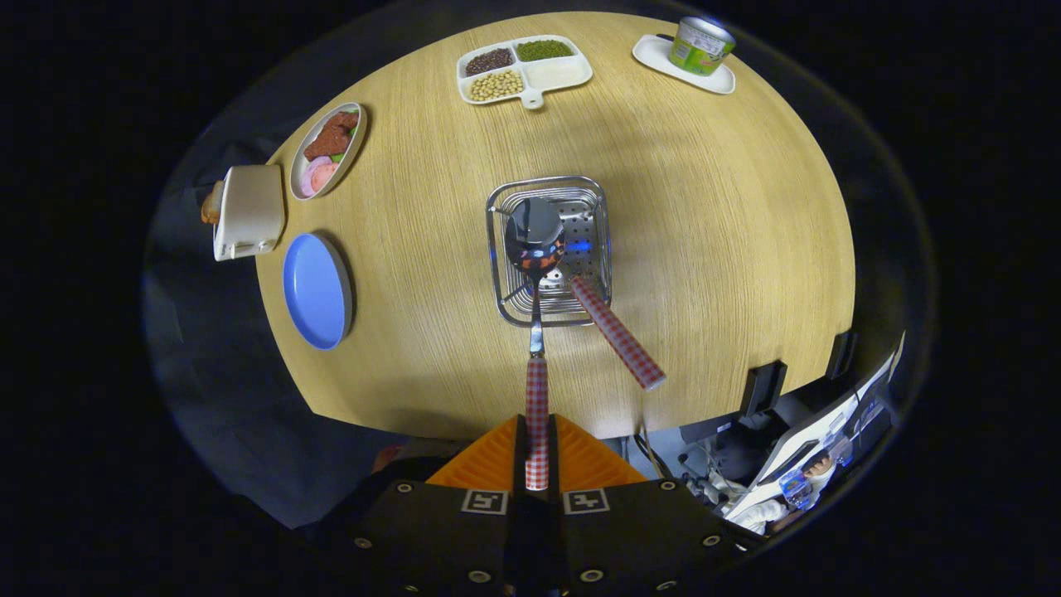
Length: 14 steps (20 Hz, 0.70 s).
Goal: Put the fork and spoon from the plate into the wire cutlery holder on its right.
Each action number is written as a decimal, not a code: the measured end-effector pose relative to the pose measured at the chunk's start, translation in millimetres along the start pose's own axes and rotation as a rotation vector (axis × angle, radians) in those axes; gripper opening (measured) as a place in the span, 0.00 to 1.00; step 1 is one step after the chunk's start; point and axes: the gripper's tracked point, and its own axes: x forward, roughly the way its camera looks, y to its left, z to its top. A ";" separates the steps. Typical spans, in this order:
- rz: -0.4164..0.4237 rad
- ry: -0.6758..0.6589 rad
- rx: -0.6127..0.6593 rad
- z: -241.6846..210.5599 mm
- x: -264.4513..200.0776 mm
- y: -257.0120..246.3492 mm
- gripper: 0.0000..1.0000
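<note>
Holding: the spoon (536, 332) is pinched by its red-checked handle between the two orange fingers (489, 464) of the gripper (537, 468), which are pressed together on it.
Spoon axis: the long axis runs straight ahead from the fingers, handle at the fingers, bowl foremost; the bowl is seen over the opening of the wire cutlery holder (551, 249).
Holder position: the holder stands near the middle of the round wooden table (729, 249), directly ahead of the fingers and in line with the spoon.
Fork: a second red-checked handle (617, 332), judged to be the fork's, leans out of the holder's near right corner toward the table's near edge; its head is hidden inside the basket.
Plate: the blue plate (315, 290) lies at the table's left edge, well apart from the holder, and carries no cutlery.
Height of bowl: whether the bowl is already below the holder's rim cannot be told.
Step in hand: judged to be the lowering of the spoon, bowl first, into the holder.
Governing relation: the bowl is already aligned over the opening, so the coming move is judged to call for a descent along the spoon's own axis, followed by release.
Risk: the leaning handle lies just beside the spoon's shaft on its right; contact during descent is possible.
</note>
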 end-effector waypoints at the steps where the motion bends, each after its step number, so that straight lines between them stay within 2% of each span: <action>1: 0.017 0.021 0.017 -0.4 -0.9 0.7 0.10; 7: 0.064 0.060 0.110 18.0 -2.9 3.1 0.12; 10: 0.061 0.022 0.141 32.7 -8.0 0.8 0.13; 14: 0.100 -0.024 0.168 45.9 -19.7 8.0 0.14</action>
